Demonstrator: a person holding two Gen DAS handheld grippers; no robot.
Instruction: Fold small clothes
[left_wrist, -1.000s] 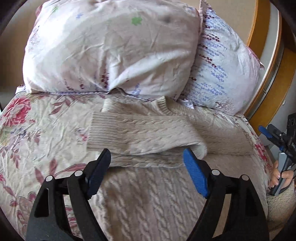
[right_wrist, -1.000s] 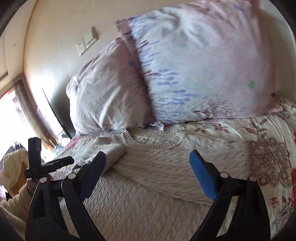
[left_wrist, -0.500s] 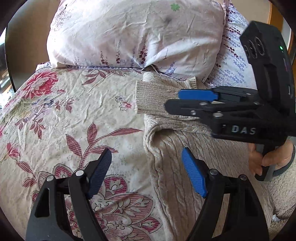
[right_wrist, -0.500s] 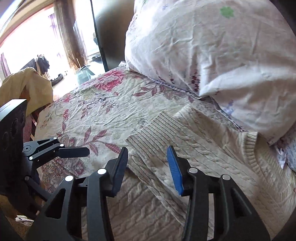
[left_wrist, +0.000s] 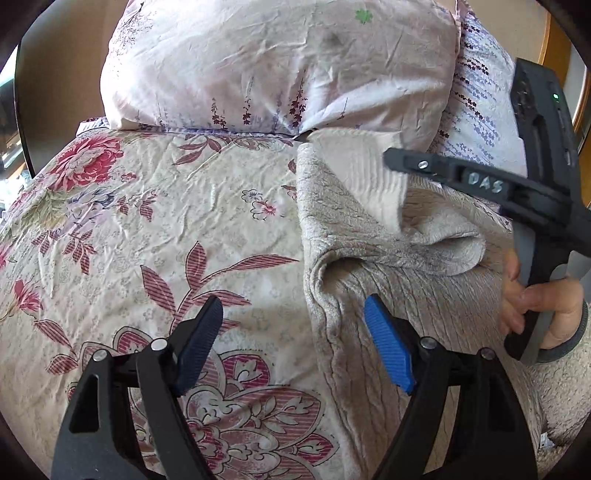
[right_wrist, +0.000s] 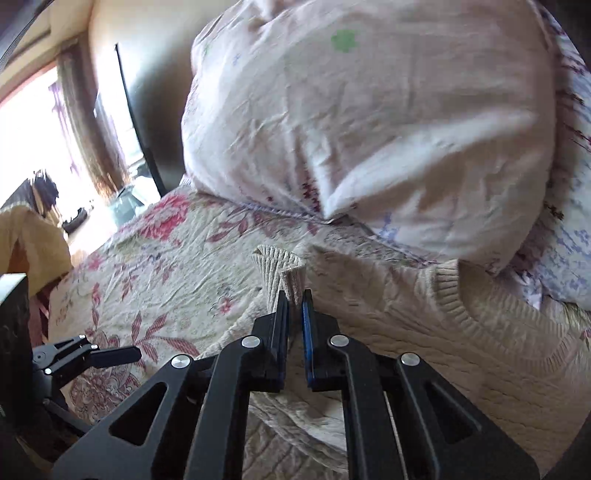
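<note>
On the bed (left_wrist: 155, 206): cream sweater (left_wrist: 406, 302), sleeve cuff (right_wrist: 284, 271) at 12 o'clock.
Right tongs (right_wrist: 295, 299): clamped on the cuff.
Left tongs (left_wrist: 293, 341): apart, empty.
Risk: shallow pinch — the cuff could slip out mid-fold.

A cream cable-knit sweater (left_wrist: 399, 295) lies flat on the floral bedspread, its ribbed round neckline (right_wrist: 480, 314) towards the pillows. One sleeve is drawn across the body, and its ribbed cuff (right_wrist: 280, 269) stands lifted off the knit, pinched together into a narrow upright fold. Below the cuff the sleeve forms a soft, open roll (left_wrist: 406, 251). The lower hem is out of view, so how far it is folded cannot be told.
</note>
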